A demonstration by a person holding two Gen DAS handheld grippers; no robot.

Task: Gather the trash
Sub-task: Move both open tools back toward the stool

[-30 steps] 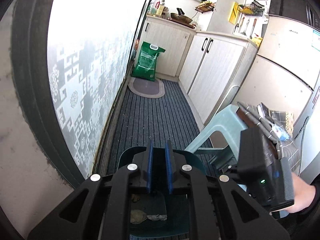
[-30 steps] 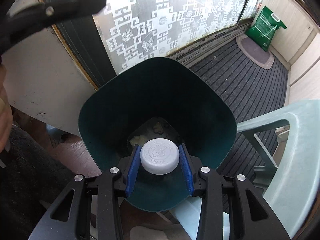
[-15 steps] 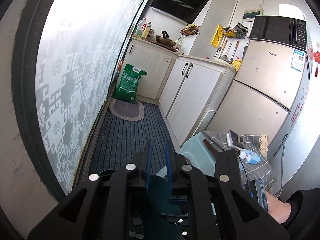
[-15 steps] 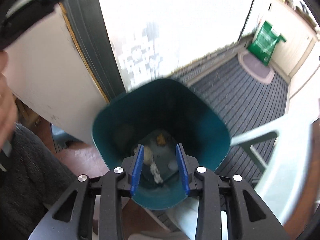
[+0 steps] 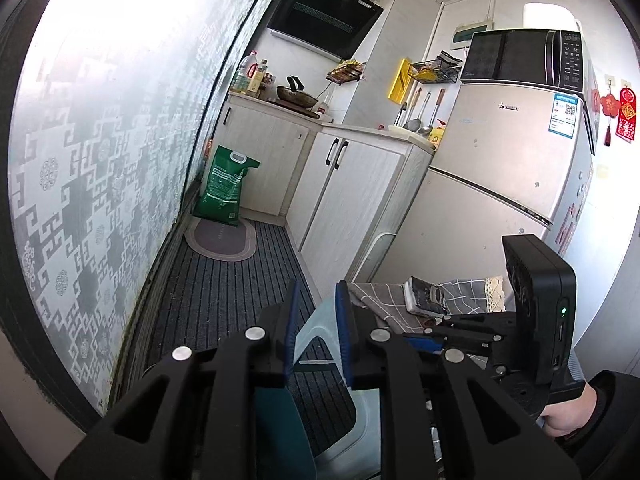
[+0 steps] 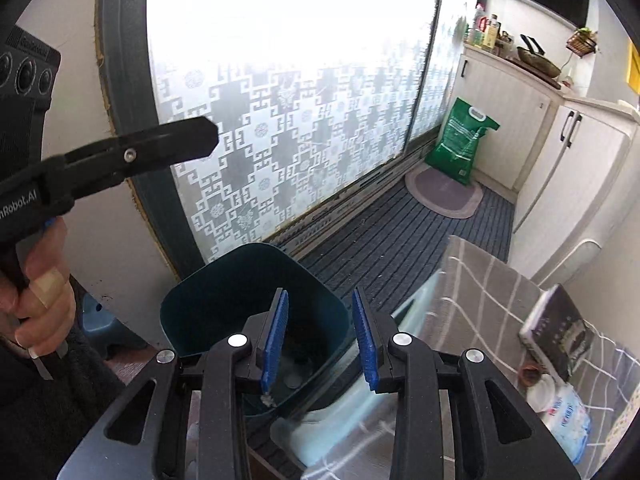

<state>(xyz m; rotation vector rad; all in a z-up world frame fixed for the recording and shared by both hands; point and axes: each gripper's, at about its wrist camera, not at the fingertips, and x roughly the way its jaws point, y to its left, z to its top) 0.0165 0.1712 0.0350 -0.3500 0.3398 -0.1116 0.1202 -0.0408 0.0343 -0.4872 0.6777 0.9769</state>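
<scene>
The teal bin (image 6: pixel 224 296) is smooth moulded plastic, a rounded square in plan, standing upright on the floor with its mouth facing up; its long axis runs vertical. It sits at 7 o'clock from the patterned frosted glass door (image 6: pixel 288 112) and just beside a pale blue plastic stool (image 6: pixel 340 436). Small scraps of trash (image 6: pixel 294 380) lie on its dark bottom, including a round pale disc.

The right claw (image 6: pixel 320 340) hangs above the bin's mouth, its 2 ribbed blue pads (image 6: pixel 276 332) parted by a moderate gap with nothing between them. The left claw (image 5: pixel 316 332) has just been opening; its 2 blue pads stand a narrow gap apart and hold nothing, with the stool's light blue edge seen through the gap. A slice of the bin's teal wall shows at 6 o'clock beneath it.

At 3 o'clock from the bin, a grey checked cloth (image 6: pixel 492 300) covers a surface carrying a flat dark booklet (image 6: pixel 560 332) and a crinkled plastic packet (image 6: pixel 568 412). A green woven sack (image 6: pixel 460 144) leans against the white cabinets at 1 o'clock, behind an oval mat (image 6: pixel 444 192) on the ribbed dark floor covering (image 6: pixel 400 240).
</scene>
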